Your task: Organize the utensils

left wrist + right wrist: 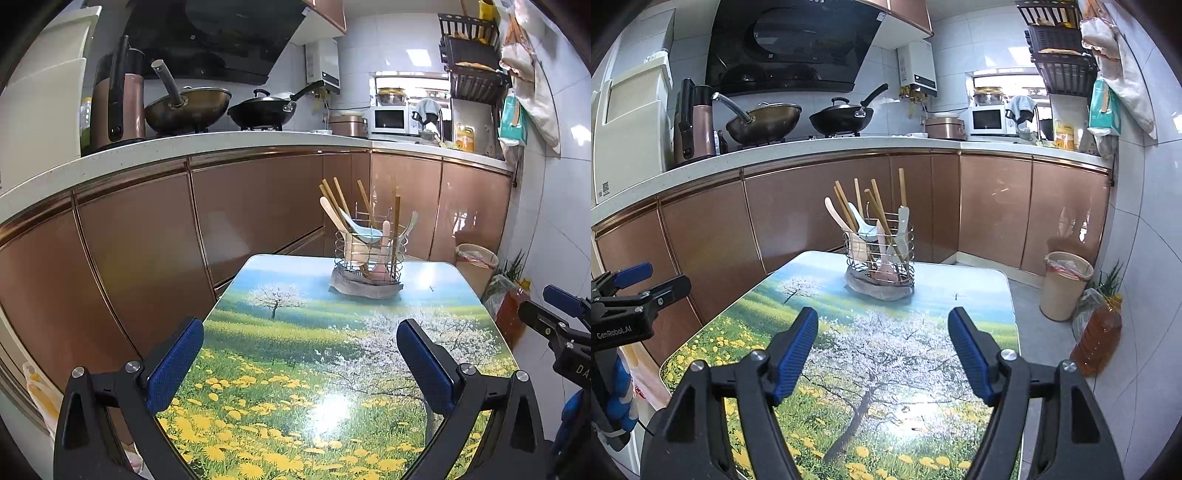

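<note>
A wire utensil holder (369, 251) (879, 254) stands on a grey cloth at the far end of a small table (295, 369) (849, 369) with a meadow print. Several wooden chopsticks (334, 201) (882, 218), pale spoons and a spatula stick out of it. My left gripper (300, 332) hovers open over the near part of the table, nothing between its blue pads. My right gripper (882, 321) is also open and empty, pointing at the holder from a short way off. Each gripper shows at the edge of the other's view.
Brown cabinets and a white counter with two woks (192, 107), a microwave (391, 120) and a rice cooker run behind the table. A bin (1067, 284) and an oil bottle (1099, 336) stand on the floor at the right, by the tiled wall.
</note>
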The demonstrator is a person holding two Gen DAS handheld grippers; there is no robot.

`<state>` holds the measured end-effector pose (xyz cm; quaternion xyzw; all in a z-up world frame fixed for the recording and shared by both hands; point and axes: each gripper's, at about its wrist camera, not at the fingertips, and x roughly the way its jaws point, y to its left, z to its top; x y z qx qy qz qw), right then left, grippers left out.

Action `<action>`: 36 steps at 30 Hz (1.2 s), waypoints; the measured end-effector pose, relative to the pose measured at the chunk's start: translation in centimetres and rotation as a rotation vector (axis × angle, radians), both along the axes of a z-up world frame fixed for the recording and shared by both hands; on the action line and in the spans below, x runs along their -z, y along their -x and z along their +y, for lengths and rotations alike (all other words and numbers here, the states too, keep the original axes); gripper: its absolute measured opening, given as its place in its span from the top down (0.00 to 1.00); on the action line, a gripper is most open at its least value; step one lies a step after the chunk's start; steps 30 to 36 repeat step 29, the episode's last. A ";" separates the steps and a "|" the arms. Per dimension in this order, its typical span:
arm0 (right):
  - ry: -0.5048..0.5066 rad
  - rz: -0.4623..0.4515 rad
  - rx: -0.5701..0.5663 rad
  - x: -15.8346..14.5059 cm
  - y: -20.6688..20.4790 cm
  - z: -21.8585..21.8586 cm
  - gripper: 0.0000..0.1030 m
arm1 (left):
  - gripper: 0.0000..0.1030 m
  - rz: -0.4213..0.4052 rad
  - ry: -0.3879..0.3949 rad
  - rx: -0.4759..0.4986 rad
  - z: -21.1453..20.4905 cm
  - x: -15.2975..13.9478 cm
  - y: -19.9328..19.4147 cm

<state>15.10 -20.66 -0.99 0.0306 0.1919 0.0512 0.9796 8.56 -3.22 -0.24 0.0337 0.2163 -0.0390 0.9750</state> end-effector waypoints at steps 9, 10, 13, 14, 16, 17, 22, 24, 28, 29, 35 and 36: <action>-0.001 0.013 0.005 0.8 0.1 0.0 0.30 | 0.00 0.010 -0.004 0.000 0.3 0.7 0.1; -0.001 0.014 0.007 0.9 0.1 0.0 0.30 | 0.00 0.012 -0.003 0.001 0.4 0.8 0.1; 0.002 0.016 0.012 1.0 0.0 -0.2 0.30 | 0.00 0.016 -0.002 -0.001 0.5 1.0 0.0; 0.000 0.017 0.013 1.1 -0.1 -0.2 0.30 | 0.00 0.017 -0.001 -0.001 0.6 1.1 0.0; 0.003 0.020 0.018 1.2 -0.1 -0.2 0.30 | 0.00 0.021 0.001 -0.002 0.6 1.2 -0.1; 0.005 0.022 0.021 1.2 -0.2 -0.2 0.30 | 0.00 0.022 0.002 -0.001 0.7 1.3 -0.2; 0.009 0.031 0.023 1.5 -0.4 0.0 0.30 | 0.00 0.026 0.007 0.004 0.8 1.6 -0.3; 0.009 0.032 0.023 1.6 -0.4 0.2 0.30 | 0.00 0.025 0.009 0.001 0.9 1.7 -0.3; 0.012 0.032 0.024 1.6 -0.5 0.3 0.30 | 0.00 0.025 0.013 -0.008 1.3 1.8 -0.3; 0.011 0.032 0.025 1.6 -0.5 0.3 0.30 | 0.00 0.025 0.013 -0.011 1.3 1.8 -0.4; 0.011 0.032 0.025 1.6 -0.5 0.3 0.30 | 0.00 0.025 0.013 -0.011 1.3 1.8 -0.4; 0.011 0.032 0.025 1.6 -0.5 0.3 0.30 | 0.00 0.025 0.013 -0.011 1.3 1.8 -0.4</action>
